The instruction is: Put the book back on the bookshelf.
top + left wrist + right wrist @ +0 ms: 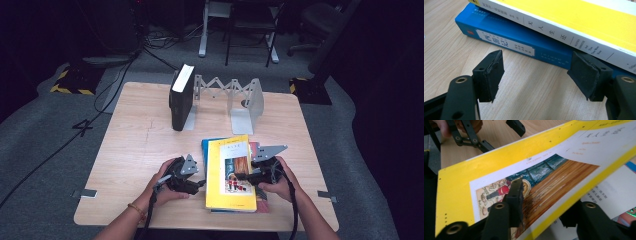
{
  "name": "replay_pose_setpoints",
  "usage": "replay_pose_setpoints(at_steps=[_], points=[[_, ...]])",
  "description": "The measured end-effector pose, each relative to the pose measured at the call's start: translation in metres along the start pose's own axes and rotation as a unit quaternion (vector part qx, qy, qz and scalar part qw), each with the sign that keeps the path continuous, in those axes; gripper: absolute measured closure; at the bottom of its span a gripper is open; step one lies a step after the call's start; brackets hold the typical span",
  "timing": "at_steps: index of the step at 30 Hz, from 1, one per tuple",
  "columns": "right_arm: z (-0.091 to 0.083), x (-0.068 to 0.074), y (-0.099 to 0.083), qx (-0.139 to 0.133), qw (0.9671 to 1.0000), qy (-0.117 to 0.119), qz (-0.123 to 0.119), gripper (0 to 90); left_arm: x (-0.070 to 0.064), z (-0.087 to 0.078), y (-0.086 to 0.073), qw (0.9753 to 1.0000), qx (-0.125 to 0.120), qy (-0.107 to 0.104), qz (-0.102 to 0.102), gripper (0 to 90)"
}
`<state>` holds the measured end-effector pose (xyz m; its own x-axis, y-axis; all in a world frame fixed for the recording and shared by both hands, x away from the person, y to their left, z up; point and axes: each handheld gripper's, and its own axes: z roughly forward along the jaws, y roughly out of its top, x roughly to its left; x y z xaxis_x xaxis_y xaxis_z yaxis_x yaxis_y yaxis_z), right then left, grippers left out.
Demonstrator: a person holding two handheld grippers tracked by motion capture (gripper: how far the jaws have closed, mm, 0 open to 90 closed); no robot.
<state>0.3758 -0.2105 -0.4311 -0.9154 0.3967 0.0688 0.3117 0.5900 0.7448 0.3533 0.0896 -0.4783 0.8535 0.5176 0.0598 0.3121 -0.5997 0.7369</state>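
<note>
Books stacked at the worktop's near edge, the yellow one being lifted

Your right tongs [536, 202] are closing on the yellow book's [230, 172] right edge, tipping it off the blue book [524, 42]. Your left tongs [536, 75] are waiting wide open and empty beside the spines. At the far edge, the bookend rack [235, 97] is holding one black book [180, 97].
</note>
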Motion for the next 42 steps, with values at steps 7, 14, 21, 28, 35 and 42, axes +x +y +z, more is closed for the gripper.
replay_pose_setpoints(at_steps=[7,14,21,28,35,42], points=[[-0.002,0.004,0.000,-0.033,0.9994,0.013,0.000,73.6,0.007,0.002,0.002,0.9999,-0.002,0.009,-0.009,27.7],[-0.002,0.012,0.003,-0.048,0.9983,0.026,-0.019,76.9,0.010,0.003,0.001,1.0000,-0.003,-0.001,0.000,27.9],[-0.005,0.015,0.011,-0.073,0.9964,0.033,-0.028,78.5,0.016,-0.004,0.001,0.9994,-0.028,0.022,-0.008,31.9],[-0.019,0.018,0.020,-0.091,0.9949,0.016,-0.039,78.9,0.026,-0.011,0.014,0.9966,-0.070,0.033,-0.026,37.1],[-0.036,0.020,0.024,-0.120,0.9911,-0.008,-0.057,79.4,0.036,-0.015,0.031,0.9917,-0.115,0.023,-0.053,37.1],[-0.047,0.028,0.021,-0.139,0.9856,-0.009,-0.095,77.7,0.050,-0.030,0.048,0.9872,-0.149,0.007,-0.057,42.1]])
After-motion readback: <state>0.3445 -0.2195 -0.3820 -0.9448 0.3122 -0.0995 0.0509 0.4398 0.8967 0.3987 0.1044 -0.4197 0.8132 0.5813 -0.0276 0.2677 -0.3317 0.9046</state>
